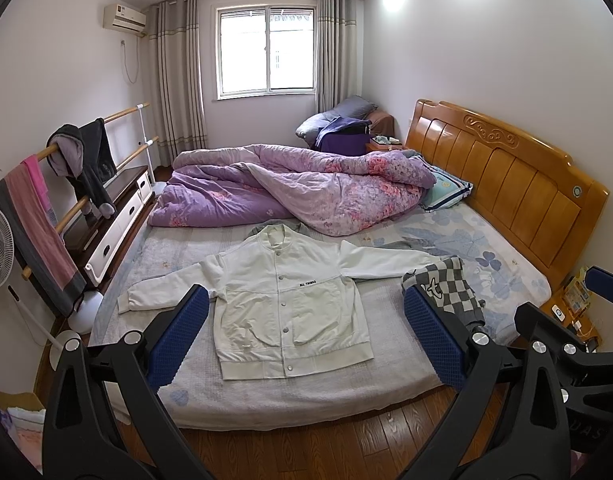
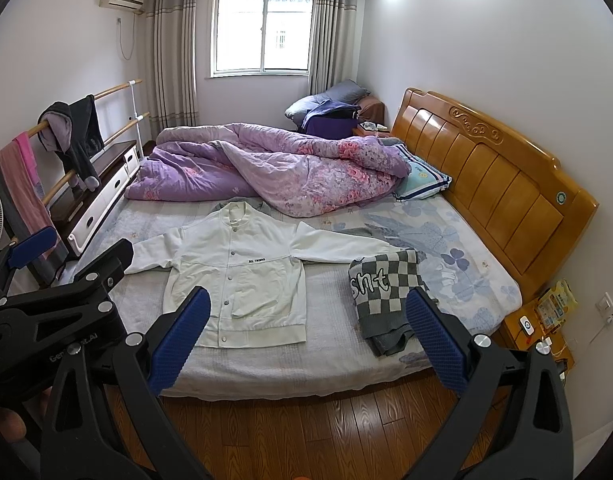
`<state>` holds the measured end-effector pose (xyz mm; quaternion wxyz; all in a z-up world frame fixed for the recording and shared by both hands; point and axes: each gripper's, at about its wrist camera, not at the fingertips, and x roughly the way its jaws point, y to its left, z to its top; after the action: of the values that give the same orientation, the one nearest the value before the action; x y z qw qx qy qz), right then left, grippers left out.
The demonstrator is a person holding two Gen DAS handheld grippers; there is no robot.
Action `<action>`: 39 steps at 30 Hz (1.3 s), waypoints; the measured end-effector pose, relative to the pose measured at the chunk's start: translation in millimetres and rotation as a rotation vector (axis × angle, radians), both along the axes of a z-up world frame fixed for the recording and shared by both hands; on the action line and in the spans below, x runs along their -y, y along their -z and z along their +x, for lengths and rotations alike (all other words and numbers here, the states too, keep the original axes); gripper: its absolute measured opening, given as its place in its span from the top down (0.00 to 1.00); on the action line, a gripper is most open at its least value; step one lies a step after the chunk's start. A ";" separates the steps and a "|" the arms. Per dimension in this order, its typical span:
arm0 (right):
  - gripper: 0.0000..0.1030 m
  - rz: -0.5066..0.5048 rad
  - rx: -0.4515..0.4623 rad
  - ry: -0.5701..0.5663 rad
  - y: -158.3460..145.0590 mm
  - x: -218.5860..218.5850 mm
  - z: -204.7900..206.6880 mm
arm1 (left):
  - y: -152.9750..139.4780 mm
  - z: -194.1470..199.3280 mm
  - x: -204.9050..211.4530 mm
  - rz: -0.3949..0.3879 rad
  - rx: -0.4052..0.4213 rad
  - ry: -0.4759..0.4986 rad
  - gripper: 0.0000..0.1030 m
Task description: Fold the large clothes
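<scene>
A white button-front jacket (image 1: pixel 282 300) (image 2: pixel 242 268) lies flat on the bed, front up, both sleeves spread out sideways, hem toward me. A folded grey-and-white checkered sweater (image 1: pixel 450 288) (image 2: pixel 386 292) sits to its right, near the right sleeve's cuff. My left gripper (image 1: pixel 304 340) hangs open above the bed's near edge, its blue pads on either side of the jacket's lower half, touching nothing. My right gripper (image 2: pixel 306 340) is also open and empty, framing the jacket's right hem and the sweater. Each gripper shows at the edge of the other's view.
A rumpled purple floral duvet (image 1: pixel 290 184) fills the far half of the bed (image 1: pixel 306 392); the jacket collar lies at its edge. A wooden headboard (image 1: pixel 506 184) and nightstand (image 2: pixel 538 328) stand right. A clothes rail (image 1: pixel 62 184), drawer cabinet and fan stand left. Wood floor lies below me.
</scene>
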<state>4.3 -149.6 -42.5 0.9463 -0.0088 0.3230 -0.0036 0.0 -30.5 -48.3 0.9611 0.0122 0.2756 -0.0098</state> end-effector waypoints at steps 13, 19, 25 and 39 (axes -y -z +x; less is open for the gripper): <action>0.08 -0.003 -0.007 0.002 8.0 0.8 -7.0 | 12.5 -3.9 0.1 -0.005 -0.010 0.006 0.05; 0.08 -0.006 -0.012 0.004 9.6 -1.4 -6.8 | 13.4 -3.7 -7.3 -0.010 -0.016 0.010 0.05; 0.08 -0.010 -0.015 0.006 11.8 -2.2 -6.7 | 12.5 -2.0 -7.6 -0.011 -0.020 0.010 0.05; 0.08 -0.018 -0.038 0.006 16.1 -19.8 3.5 | 17.1 8.2 -24.0 -0.010 -0.045 0.015 0.05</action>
<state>7.8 -129.7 -58.5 0.9399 -0.0167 0.3410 -0.0092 8.1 -6.5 -65.4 0.9547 0.0094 0.2969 -0.0186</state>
